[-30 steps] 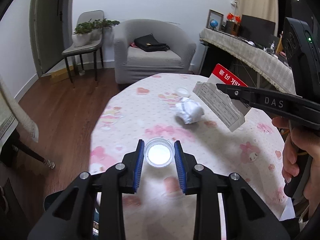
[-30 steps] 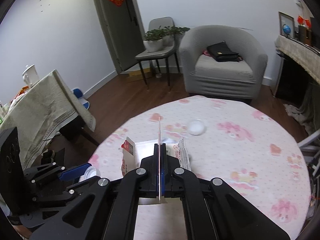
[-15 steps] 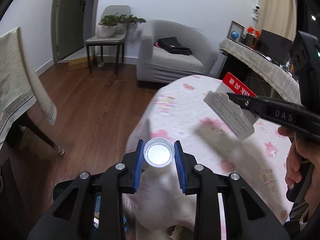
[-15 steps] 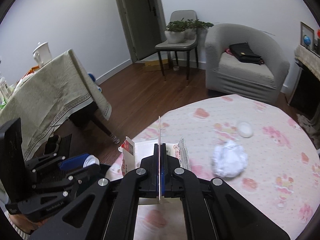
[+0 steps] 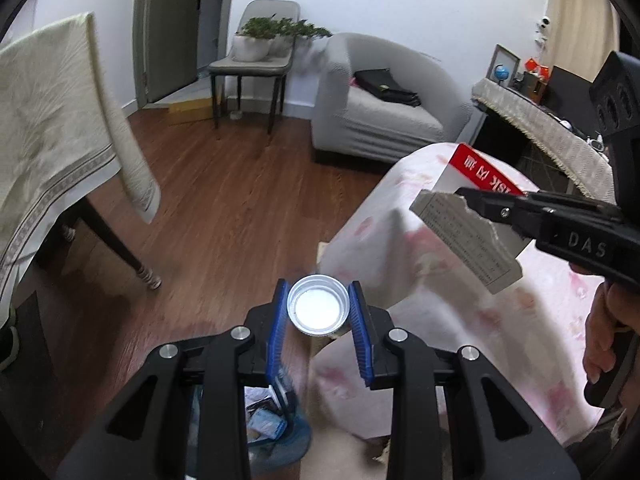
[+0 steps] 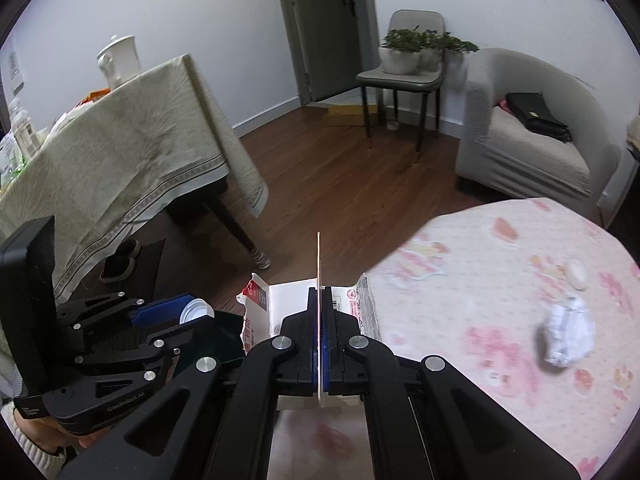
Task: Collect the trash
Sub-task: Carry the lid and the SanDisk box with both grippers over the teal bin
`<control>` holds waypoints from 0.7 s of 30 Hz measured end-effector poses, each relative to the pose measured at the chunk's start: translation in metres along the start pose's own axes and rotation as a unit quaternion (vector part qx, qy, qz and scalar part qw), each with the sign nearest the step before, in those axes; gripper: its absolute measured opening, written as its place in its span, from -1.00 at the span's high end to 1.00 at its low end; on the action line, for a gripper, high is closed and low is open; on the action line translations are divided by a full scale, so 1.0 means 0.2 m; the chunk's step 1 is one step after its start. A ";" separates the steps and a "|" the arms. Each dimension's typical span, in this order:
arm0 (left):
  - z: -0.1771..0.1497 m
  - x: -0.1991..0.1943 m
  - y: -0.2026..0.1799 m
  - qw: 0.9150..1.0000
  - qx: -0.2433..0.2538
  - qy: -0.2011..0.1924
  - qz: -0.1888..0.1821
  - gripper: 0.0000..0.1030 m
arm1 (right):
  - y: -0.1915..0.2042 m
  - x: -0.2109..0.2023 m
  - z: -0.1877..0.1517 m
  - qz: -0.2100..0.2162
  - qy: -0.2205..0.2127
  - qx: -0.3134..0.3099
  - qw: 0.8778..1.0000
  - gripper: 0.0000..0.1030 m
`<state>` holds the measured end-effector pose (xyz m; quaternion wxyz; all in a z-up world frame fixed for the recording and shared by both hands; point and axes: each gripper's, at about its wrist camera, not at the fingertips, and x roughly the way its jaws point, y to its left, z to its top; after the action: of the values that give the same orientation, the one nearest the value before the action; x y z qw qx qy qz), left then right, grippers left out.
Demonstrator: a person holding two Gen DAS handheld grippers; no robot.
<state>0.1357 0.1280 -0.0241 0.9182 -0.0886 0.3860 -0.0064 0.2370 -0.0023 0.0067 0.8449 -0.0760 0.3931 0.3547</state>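
My left gripper [image 5: 319, 310] is shut on a small white bottle cap [image 5: 319, 306], held beyond the edge of the pink-patterned table [image 5: 400, 216] and above a blue-lined trash bin [image 5: 272, 428] on the floor. My right gripper [image 6: 320, 320] is shut on the thin wall of a torn white-and-red carton [image 6: 260, 308]; the same carton [image 5: 468, 228] hangs at the right of the left wrist view. A crumpled white paper ball [image 6: 568, 328] and a second white cap [image 6: 576, 274] lie on the table [image 6: 480, 264]. The left gripper [image 6: 188, 312] with its cap appears at the lower left of the right wrist view.
A second table under a beige cloth [image 6: 120, 148] stands to the left, with a dark leg [image 5: 120, 248] near the bin. A grey armchair [image 5: 380, 104] with a black bag and a chair bearing plants [image 5: 260, 52] stand at the back. Wooden floor [image 5: 224, 184] lies between.
Both grippers have swung left off the table top toward the floor beside it, carrying the cap and the carton. The bin has come into view under the left gripper.
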 end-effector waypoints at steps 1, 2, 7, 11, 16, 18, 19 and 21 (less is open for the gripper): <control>-0.01 0.01 0.03 1.000 -0.004 0.004 0.002 0.38 | 0.03 0.02 0.00 0.005 0.001 -0.002 1.000 0.98; -0.02 0.01 0.06 1.000 -0.008 0.008 0.003 0.38 | 0.06 0.04 0.01 0.008 0.002 -0.004 1.000 0.98; -0.10 0.05 0.17 0.999 -0.007 0.030 0.033 0.38 | 0.19 0.12 0.01 0.024 0.012 -0.018 0.999 0.98; -0.19 0.10 0.25 0.997 -0.009 0.056 0.047 0.37 | 0.26 0.19 0.01 0.029 0.022 -0.022 0.999 0.98; -0.30 0.23 0.36 0.994 -0.022 0.099 0.049 0.37 | 0.31 0.29 0.00 0.033 0.040 -0.015 0.999 0.98; -0.35 0.29 0.39 0.991 -0.029 0.118 0.051 0.37 | 0.33 0.31 0.00 0.035 0.045 -0.017 0.998 0.98; -0.38 0.32 0.42 0.990 -0.035 0.130 0.052 0.37 | 0.34 0.33 0.00 0.036 0.048 -0.019 0.998 0.98; -0.44 0.37 0.46 0.986 -0.047 0.152 0.054 0.37 | 0.37 0.36 -0.01 0.035 0.053 -0.024 0.998 0.98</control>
<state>0.1195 0.1989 -0.1525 0.8425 -0.1091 0.5253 0.0477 0.2187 0.0890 -0.0350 0.8078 -0.1012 0.4314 0.3887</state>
